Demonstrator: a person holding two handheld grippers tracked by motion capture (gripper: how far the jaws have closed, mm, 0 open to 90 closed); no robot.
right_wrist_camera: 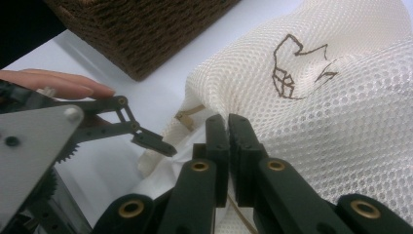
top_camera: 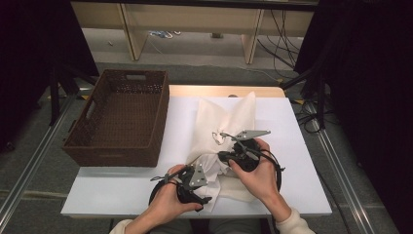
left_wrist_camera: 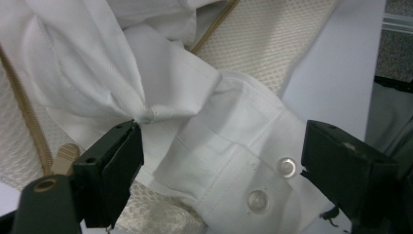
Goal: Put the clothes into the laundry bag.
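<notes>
High view: the white desk [top_camera: 122, 187] carries a brown wicker basket [top_camera: 119, 117] at about 10 o'clock and, at the centre, a cream mesh laundry bag [top_camera: 221, 119] with a white shirt [top_camera: 216, 168] spilling from its near end toward 6 o'clock. The bag lies just beside the basket, apart from it. Both hands work at the bag's near end. The left hand-held gripper [left_wrist_camera: 221, 161], at 7 o'clock, has its jaws spread wide; the shirt's buttoned cuff [left_wrist_camera: 253, 165] lies between them, with the pads not pressing on it, and the bag's tan zipper [left_wrist_camera: 29, 131] runs beside the left jaw. The right hand-held gripper [right_wrist_camera: 228, 146], just past the centre toward 5 o'clock, has its jaws pressed together at the mesh edge; whether fabric is pinched between them I cannot tell. A small brown outline mark [right_wrist_camera: 292, 68] is stitched on the mesh.
</notes>
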